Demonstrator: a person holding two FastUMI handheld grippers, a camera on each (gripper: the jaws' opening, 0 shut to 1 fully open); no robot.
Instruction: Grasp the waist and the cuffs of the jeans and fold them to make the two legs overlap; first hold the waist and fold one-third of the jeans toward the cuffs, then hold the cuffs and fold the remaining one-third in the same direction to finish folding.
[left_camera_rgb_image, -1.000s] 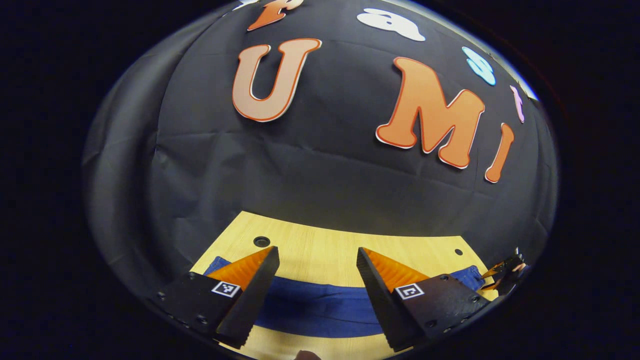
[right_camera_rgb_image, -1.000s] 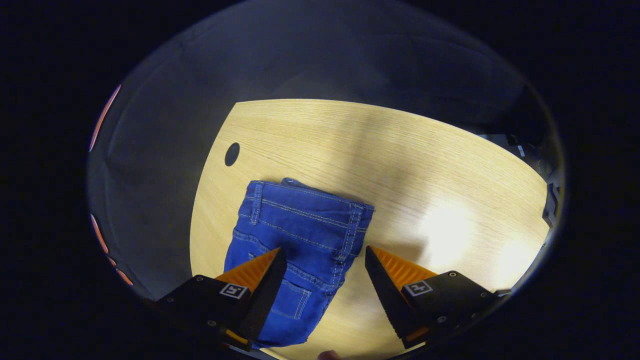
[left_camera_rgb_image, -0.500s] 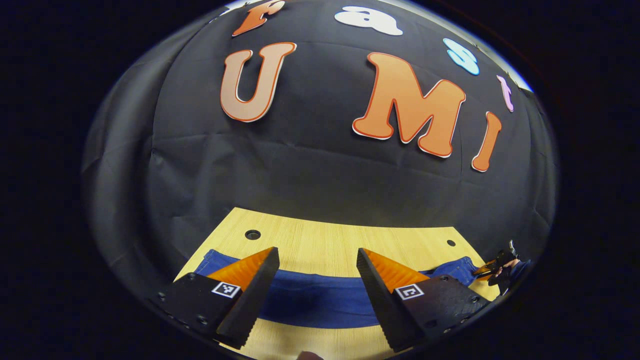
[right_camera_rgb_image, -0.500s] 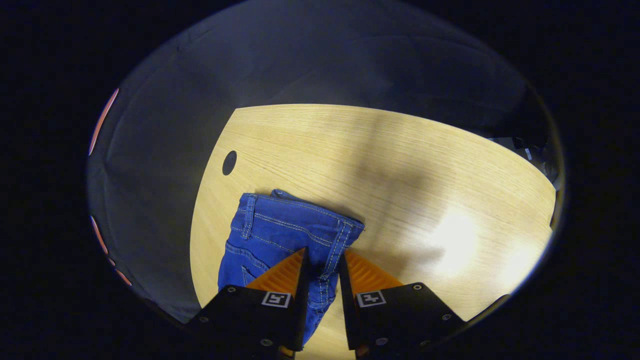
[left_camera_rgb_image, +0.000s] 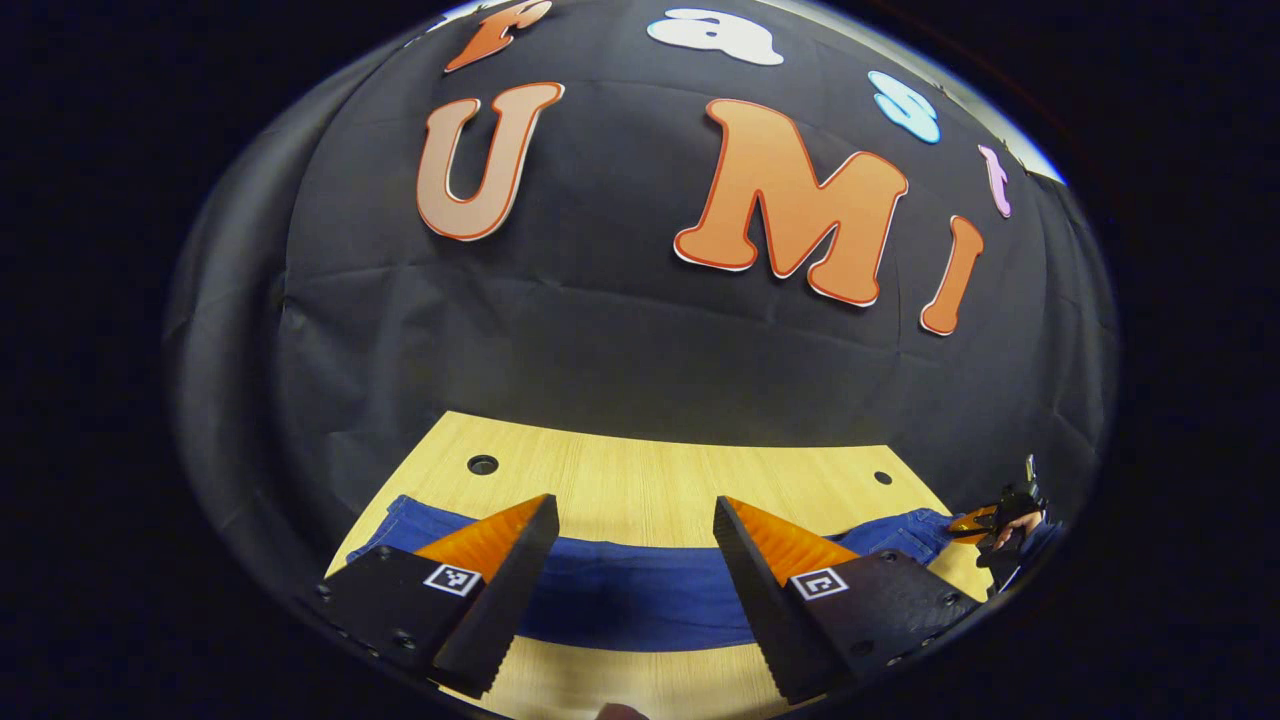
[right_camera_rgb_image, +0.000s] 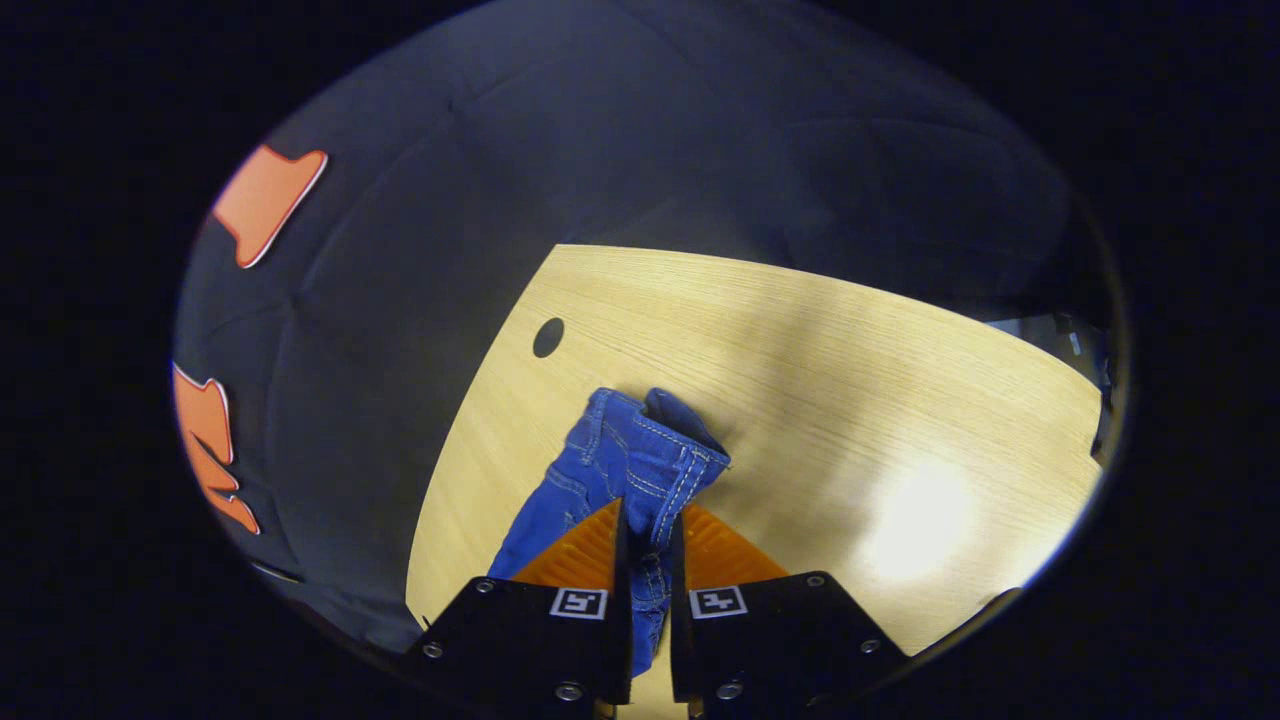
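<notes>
Blue denim lies in a long band across the pale wood tabletop (left_camera_rgb_image: 650, 480) just ahead of my left tool (left_camera_rgb_image: 634, 530). That tool has its fingers spread wide, hovering over the jeans (left_camera_rgb_image: 640, 600) and gripping nothing. Far off to its right, at the end of the denim, my right tool (left_camera_rgb_image: 985, 522) and the hand holding it show small.

In the right gripper view, my right tool (right_camera_rgb_image: 647, 525) is pressed together on the jeans' waist (right_camera_rgb_image: 650, 465), a fold of stitched waistband pinched between both fingers and bunching up ahead of the tips. A round hole (right_camera_rgb_image: 547, 337) sits in the tabletop beyond, to the left.
</notes>
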